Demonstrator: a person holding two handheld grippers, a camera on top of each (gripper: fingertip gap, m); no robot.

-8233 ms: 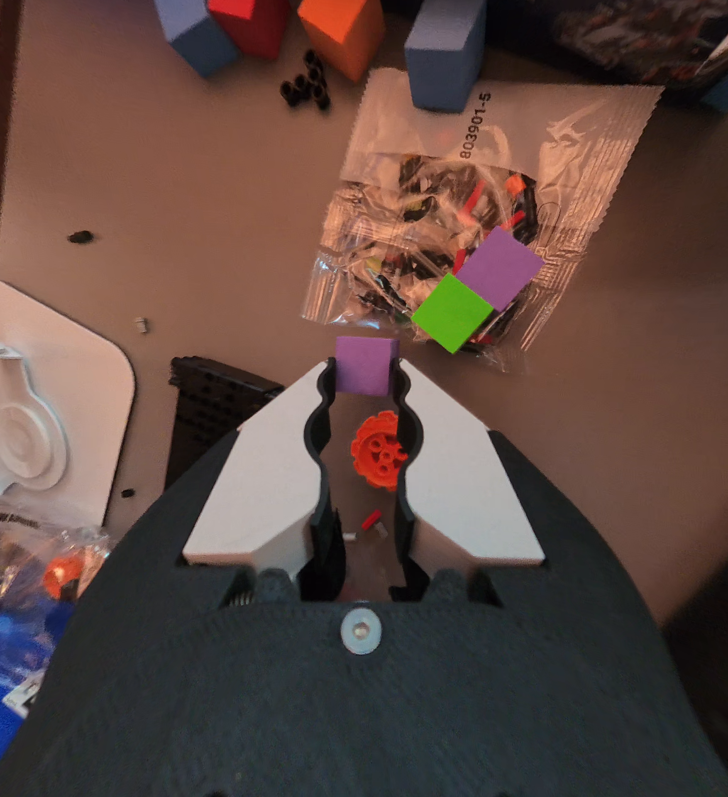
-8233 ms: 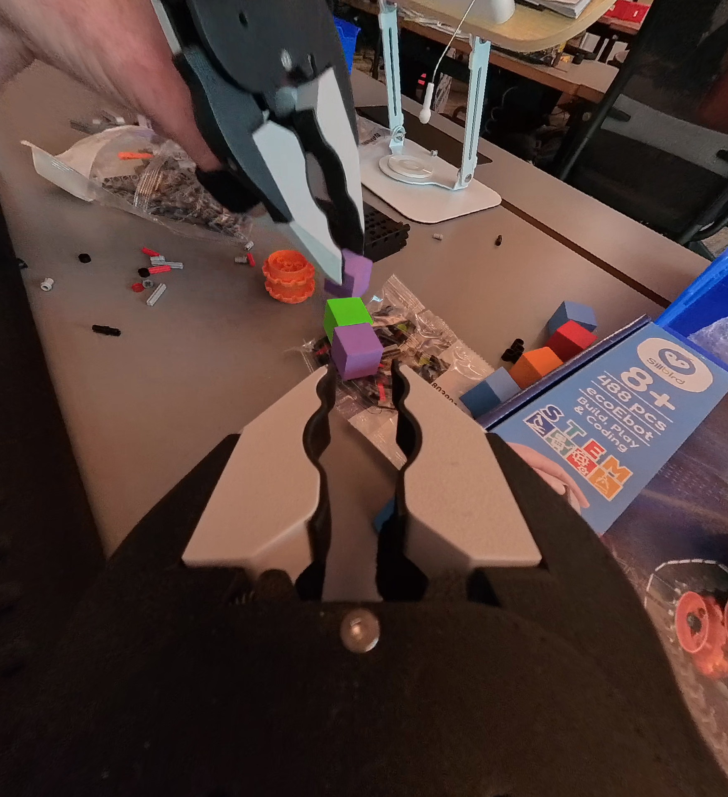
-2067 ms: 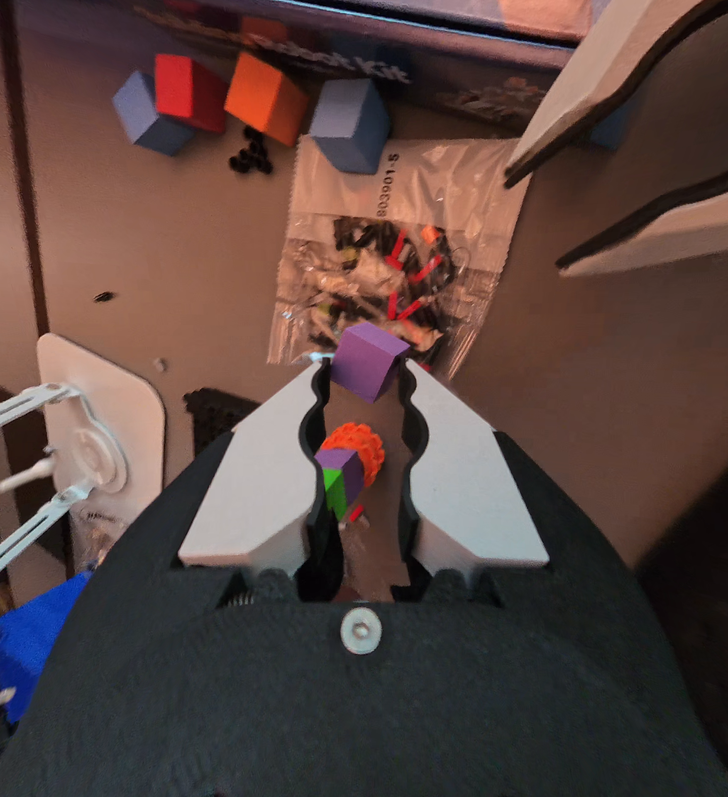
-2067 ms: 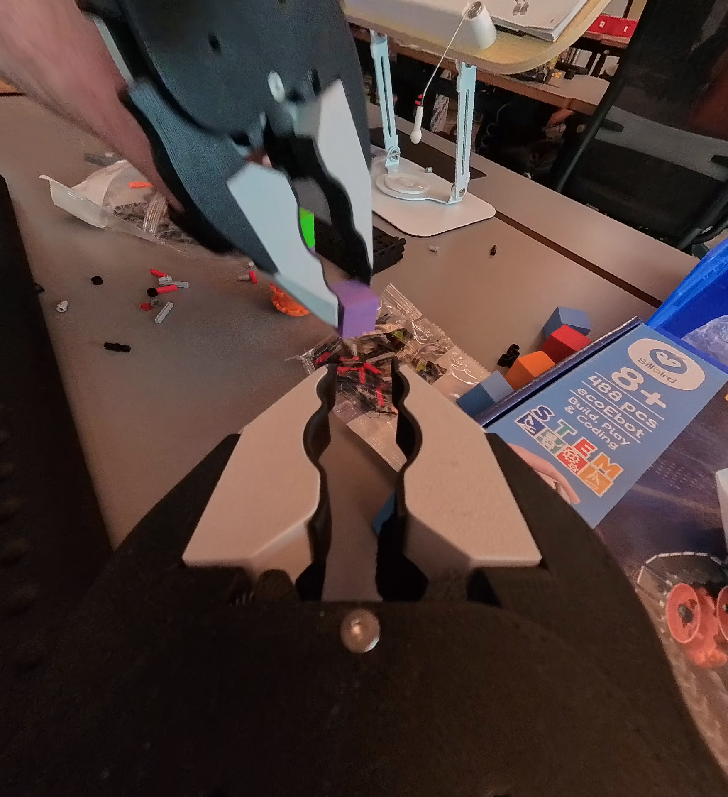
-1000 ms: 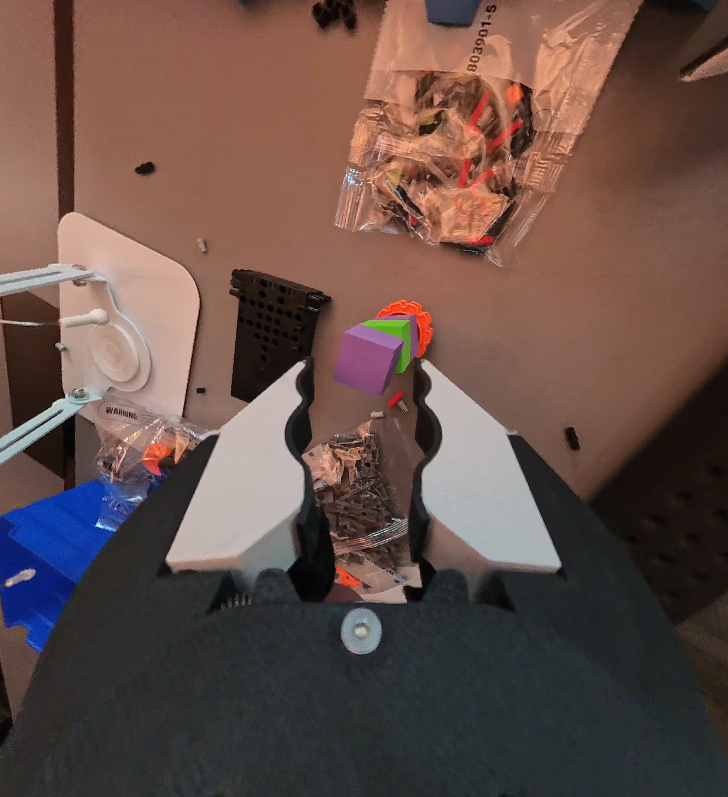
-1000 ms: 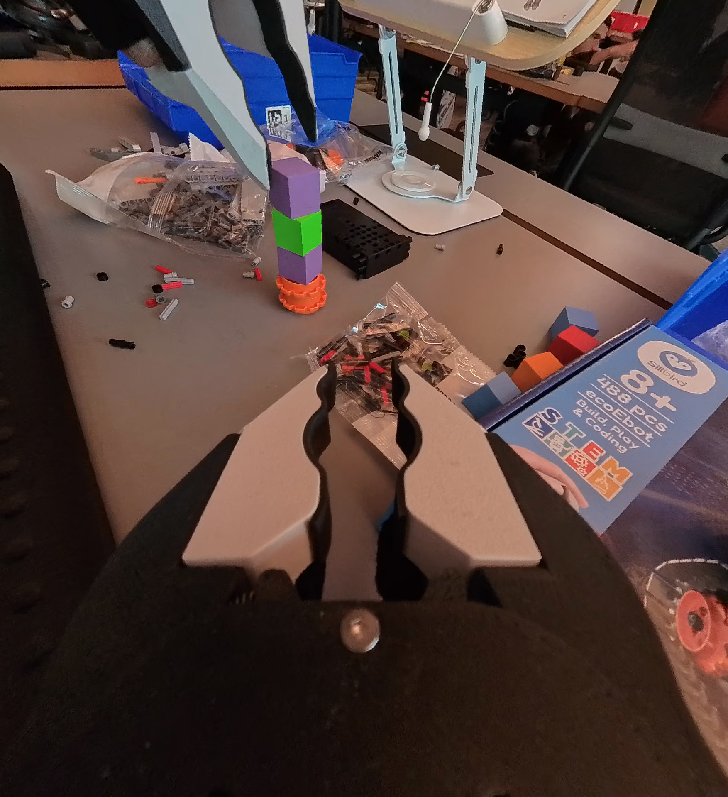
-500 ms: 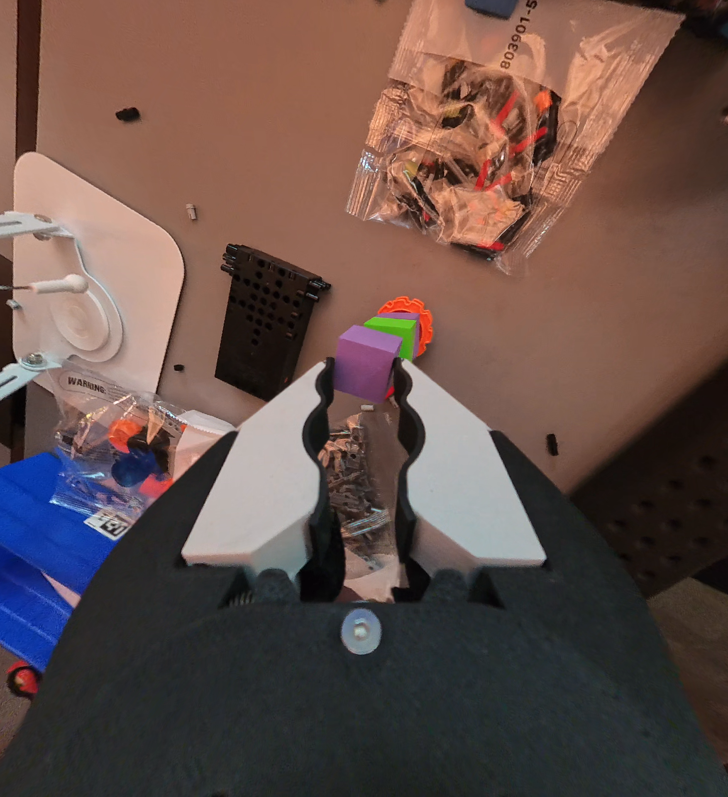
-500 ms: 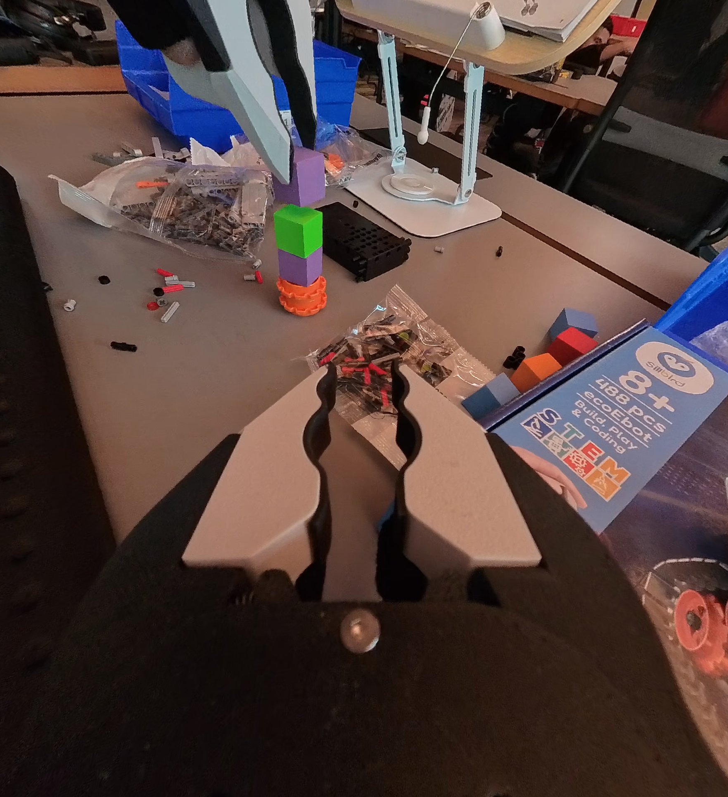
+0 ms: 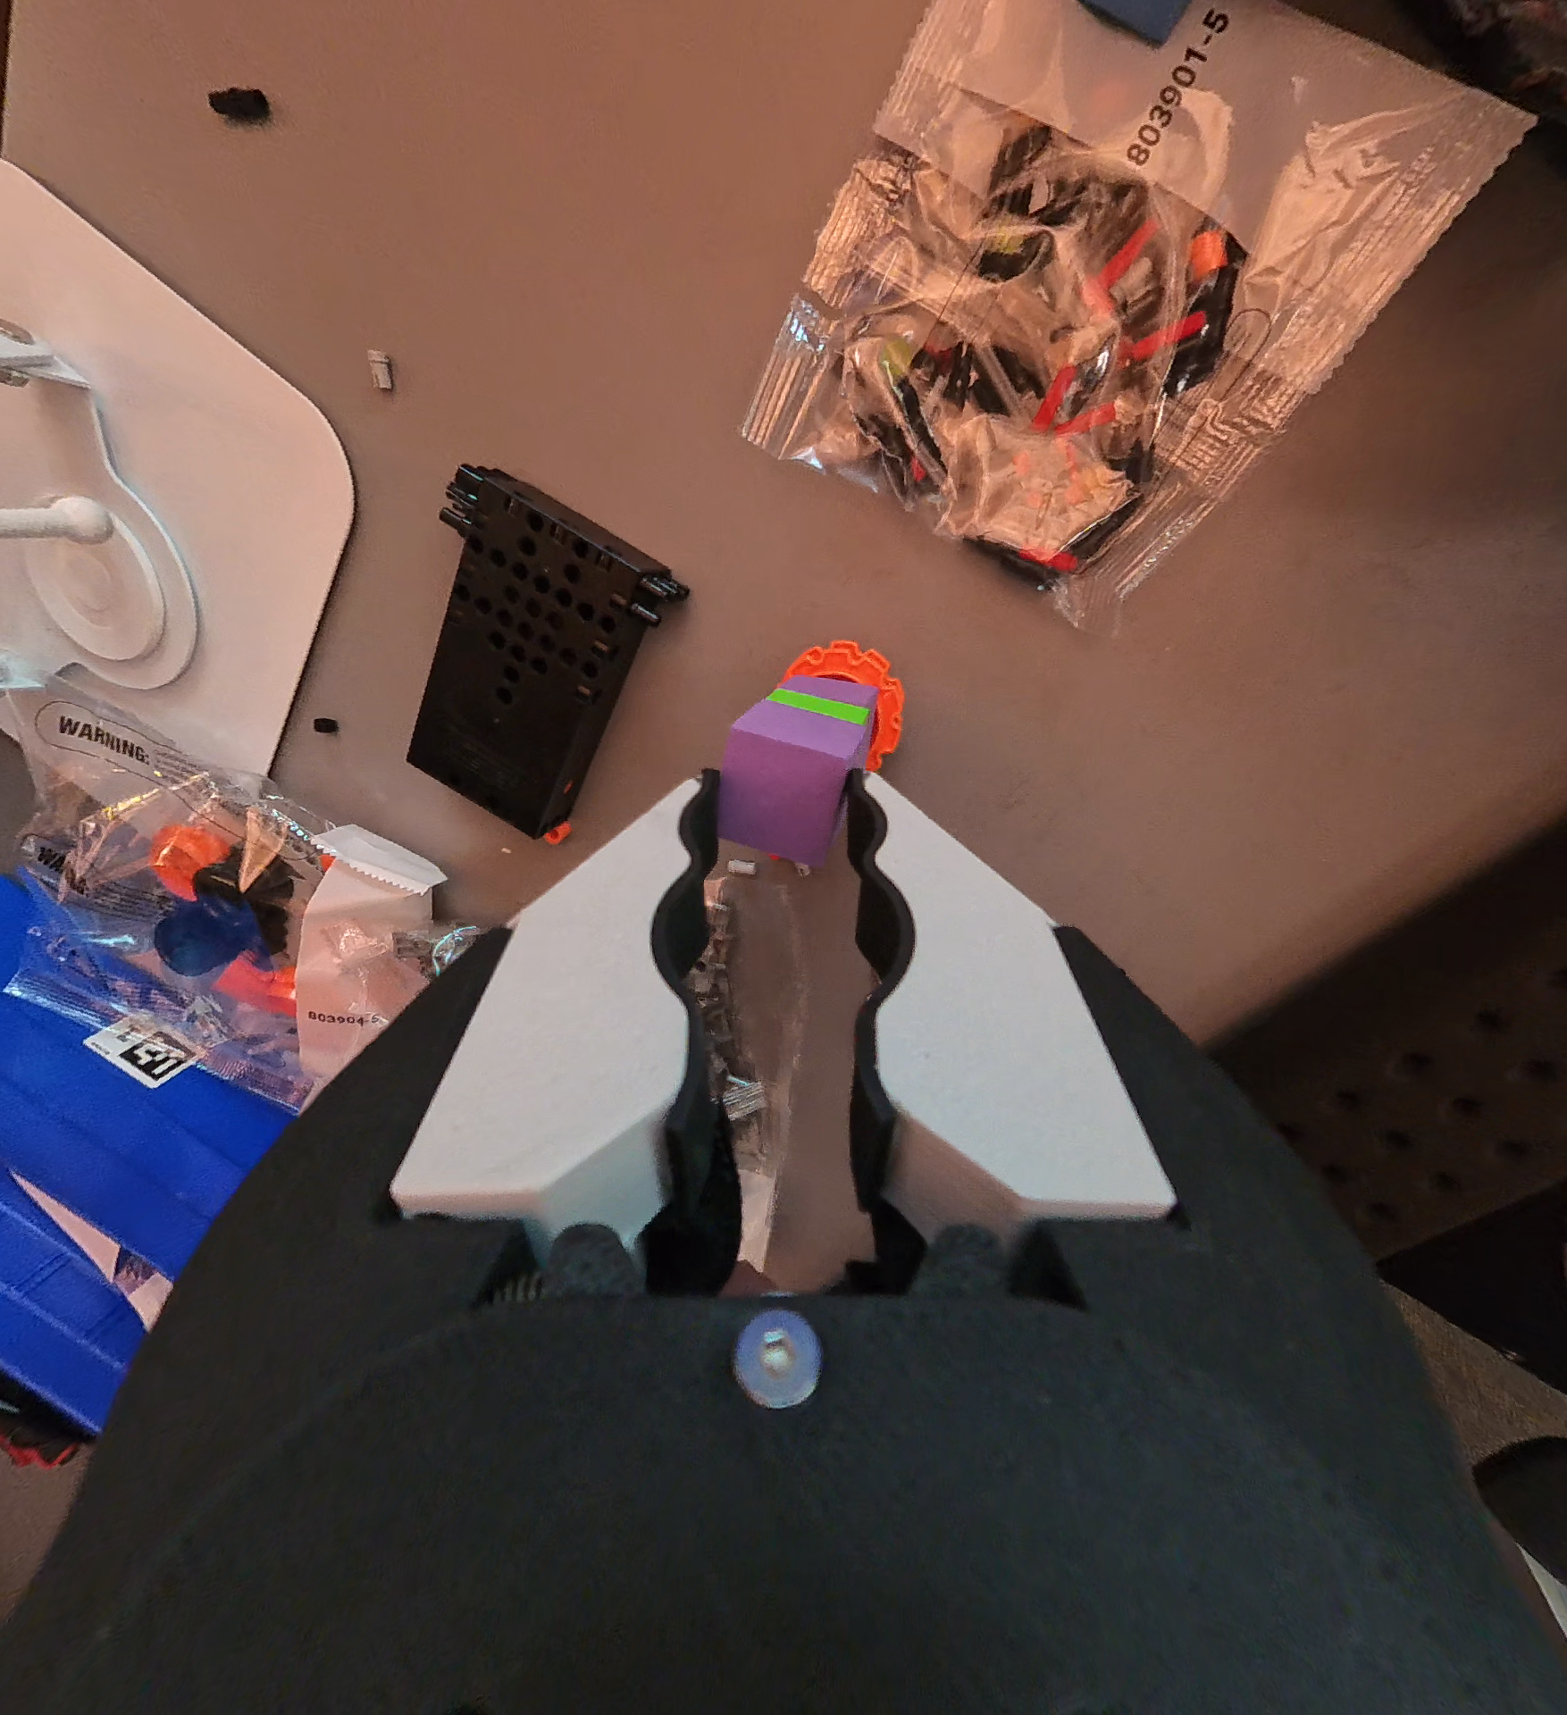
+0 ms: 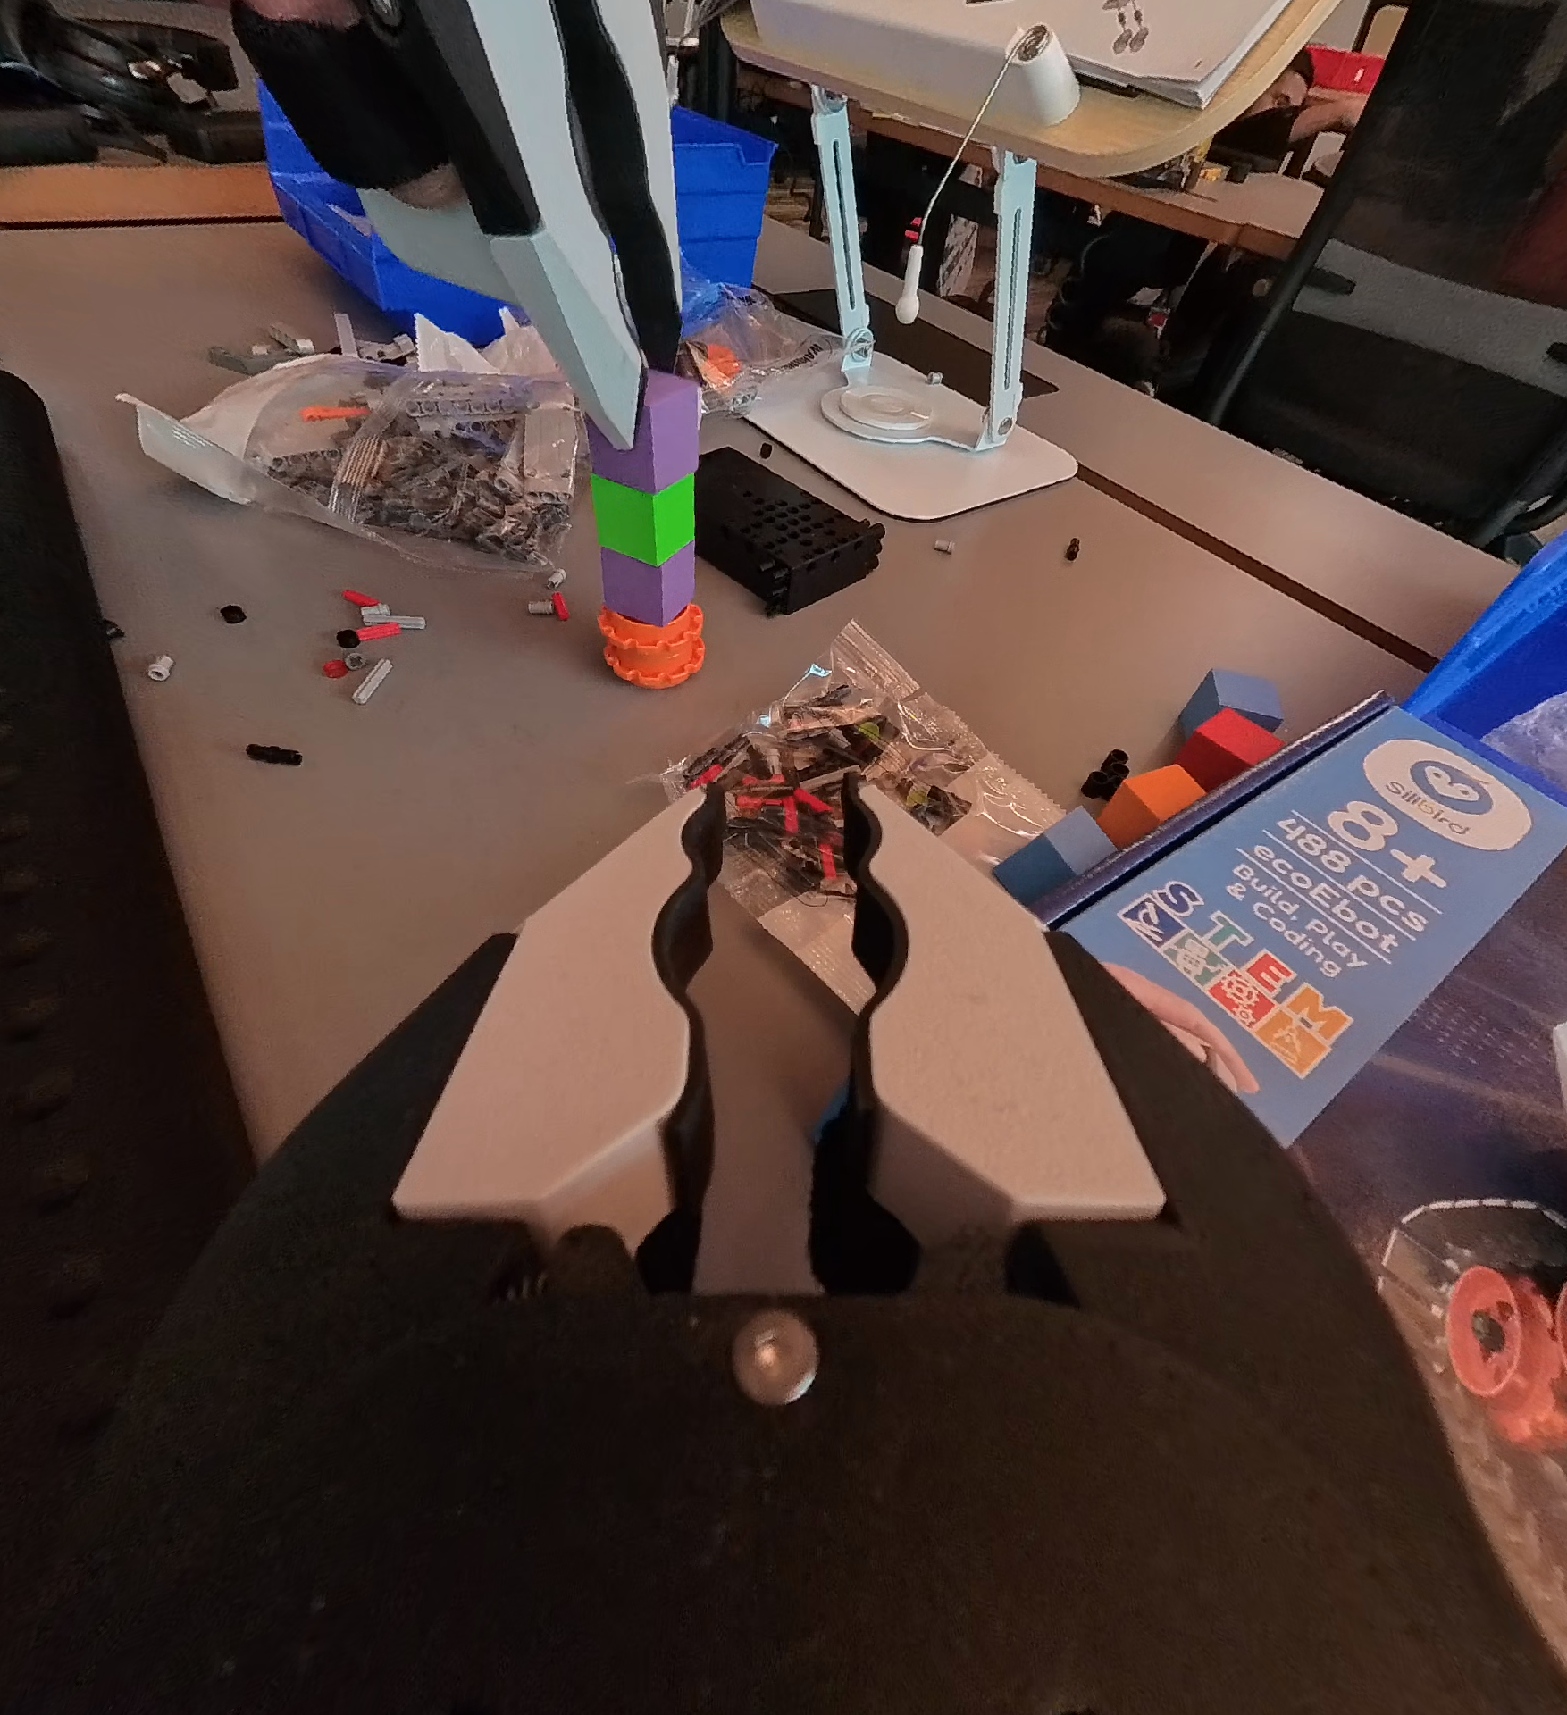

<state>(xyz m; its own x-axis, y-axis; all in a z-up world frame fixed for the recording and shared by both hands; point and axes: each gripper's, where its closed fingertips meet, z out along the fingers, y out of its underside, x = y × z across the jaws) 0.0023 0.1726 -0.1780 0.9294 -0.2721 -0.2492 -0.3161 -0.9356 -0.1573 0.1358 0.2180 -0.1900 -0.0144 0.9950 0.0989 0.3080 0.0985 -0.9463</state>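
- My left tongs (image 9: pixel 782 793) are clamped on the top purple cube (image 9: pixel 787 778), one fingertip on each side of it.
- That cube sits on a green cube (image 10: pixel 642 518), which sits on a lower purple cube (image 10: pixel 648 583), all stacked upright on an orange gear wheel (image 10: pixel 651 647) standing on the tabletop (image 10: pixel 446 807).
- From my right wrist view the left tongs (image 10: pixel 645 408) come down onto the stack from above, their tips at the top cube's upper half.
- My right tongs (image 10: pixel 782 809) hold nothing; their jaws stand a narrow gap apart, hovering above the tabletop, well apart from the stack.
- Just past the right tips lies a clear bag of small parts (image 10: pixel 840 780) with black and red pieces inside.
- Just beside the stack, on its far side in the right wrist view, lies a black perforated plate (image 9: pixel 538 640).
- Beyond the plate stands a white stand base (image 9: pixel 139 445) with two upright arms.
- On the other side of the stack lies a bigger clear bag of grey parts (image 10: pixel 399 455), with loose red, grey and black pins (image 10: pixel 371 640) scattered on the tabletop near it.
- By the printed kit box (image 10: pixel 1337 919) at the tabletop's right side sit blue, orange and red cubes (image 10: pixel 1151 798).
- A blue bin (image 9: pixel 28 1095) stands near the far edge with another bag of parts (image 9: pixel 195 919) resting on it.
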